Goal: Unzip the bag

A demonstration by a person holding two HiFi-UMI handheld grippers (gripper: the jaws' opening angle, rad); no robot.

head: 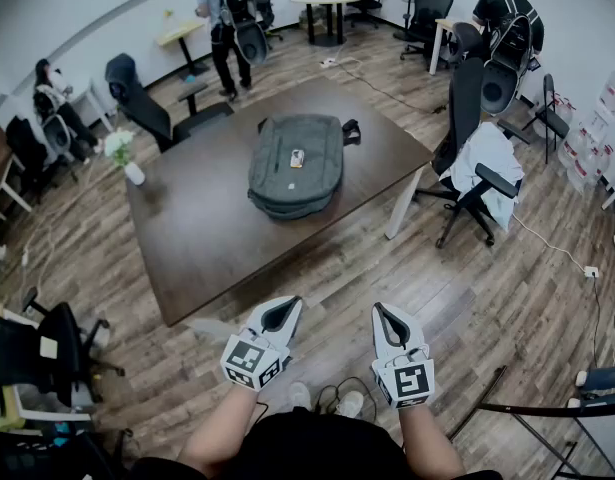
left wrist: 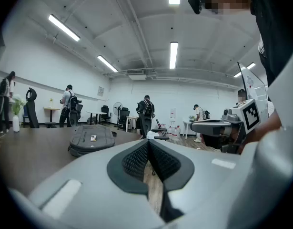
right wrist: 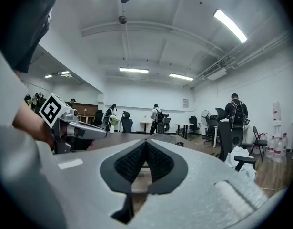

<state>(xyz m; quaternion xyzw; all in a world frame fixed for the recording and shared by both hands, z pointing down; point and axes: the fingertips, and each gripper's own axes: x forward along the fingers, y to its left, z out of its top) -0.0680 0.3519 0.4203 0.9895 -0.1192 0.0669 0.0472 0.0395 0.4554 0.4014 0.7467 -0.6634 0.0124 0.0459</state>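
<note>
no readable text, no brand names, no numbers, no signs

Grey fabric backpack (head: pixel 296 164), far middle of dark brown wooden table (head: pixel 207 248): zip line and puller too small to make out.
Small pale tag (head: pixel 297 157) on its top: print unreadable.
Small black item (head: pixel 351 130), just beside its far right corner: kind not discernible.
Black office chair (head: pixel 47 353), near left: cut off by the edge.

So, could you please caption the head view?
Left gripper and right gripper, shut, face a grey backpack on the table.
</note>
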